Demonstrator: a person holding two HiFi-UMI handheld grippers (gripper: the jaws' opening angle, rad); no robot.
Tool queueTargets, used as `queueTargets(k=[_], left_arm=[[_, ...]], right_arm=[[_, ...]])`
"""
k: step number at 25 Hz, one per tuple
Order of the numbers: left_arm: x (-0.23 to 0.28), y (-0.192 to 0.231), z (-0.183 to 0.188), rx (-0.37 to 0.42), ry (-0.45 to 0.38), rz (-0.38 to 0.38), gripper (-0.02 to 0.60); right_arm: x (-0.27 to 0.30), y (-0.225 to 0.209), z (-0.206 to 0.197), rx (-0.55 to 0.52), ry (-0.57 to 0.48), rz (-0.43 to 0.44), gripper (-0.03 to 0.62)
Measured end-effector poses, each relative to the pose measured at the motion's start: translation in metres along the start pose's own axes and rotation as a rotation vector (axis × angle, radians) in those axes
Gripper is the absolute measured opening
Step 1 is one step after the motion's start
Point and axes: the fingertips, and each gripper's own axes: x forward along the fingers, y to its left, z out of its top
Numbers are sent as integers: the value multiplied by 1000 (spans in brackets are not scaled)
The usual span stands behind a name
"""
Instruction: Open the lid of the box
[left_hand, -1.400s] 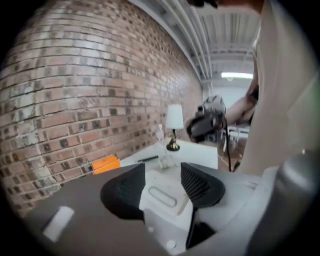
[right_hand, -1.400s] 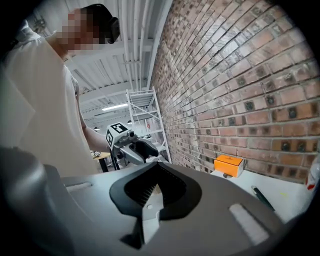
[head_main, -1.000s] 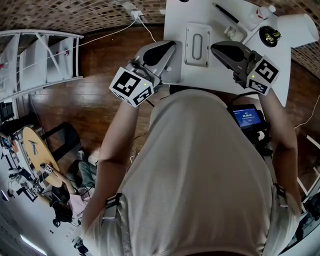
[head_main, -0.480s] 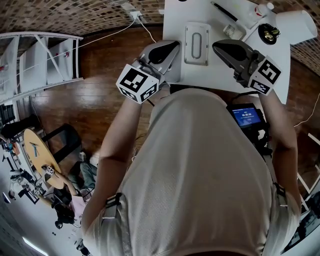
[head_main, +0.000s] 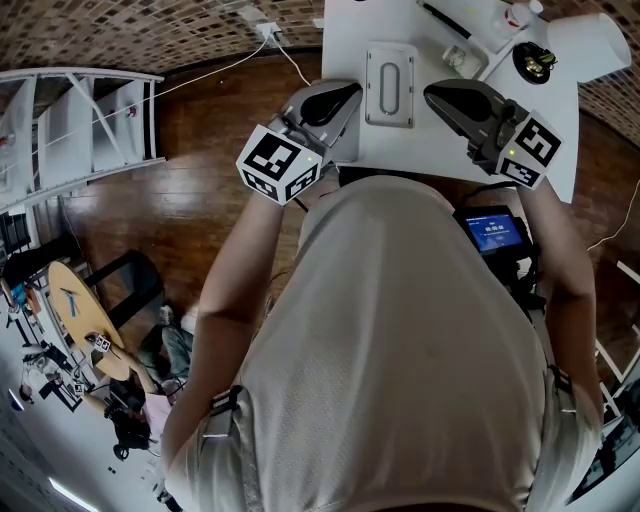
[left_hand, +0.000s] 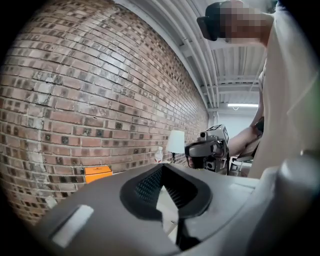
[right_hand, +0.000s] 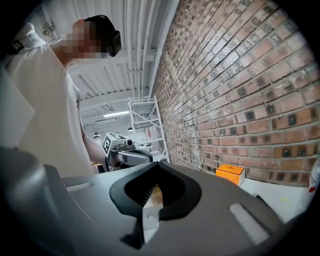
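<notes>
A flat pale grey box (head_main: 391, 85) with an oval recess in its lid lies closed on the white table (head_main: 440, 150), seen in the head view. My left gripper (head_main: 345, 92) rests at the table's left edge just beside the box, jaws together and empty. My right gripper (head_main: 432, 95) hovers to the box's right, also shut with nothing in it. In the left gripper view the left gripper (left_hand: 176, 231) points along the brick wall, with the right gripper (left_hand: 209, 150) opposite. The right gripper (right_hand: 145, 220) likewise faces the left gripper (right_hand: 122, 152). Neither gripper view shows the grey box.
A small orange box (left_hand: 97, 173) (right_hand: 230, 174) stands against the brick wall. A white lamp (head_main: 590, 45) (left_hand: 175, 141), a bottle (head_main: 515, 18), a black round object (head_main: 537, 68) and a black pen (head_main: 450, 25) occupy the table's far side. A metal shelf rack (head_main: 80, 120) stands left.
The left gripper has edged slightly right and toward the table beside the box. The right gripper has barely shifted. Both stay shut and the lid stays closed.
</notes>
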Motion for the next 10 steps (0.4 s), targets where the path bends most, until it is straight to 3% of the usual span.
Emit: queueTargets(k=[10], left_arm=[[3,-7,-2,-2,17,-4,2]], right_arm=[[-6,3,-2,4,2,-2,0]])
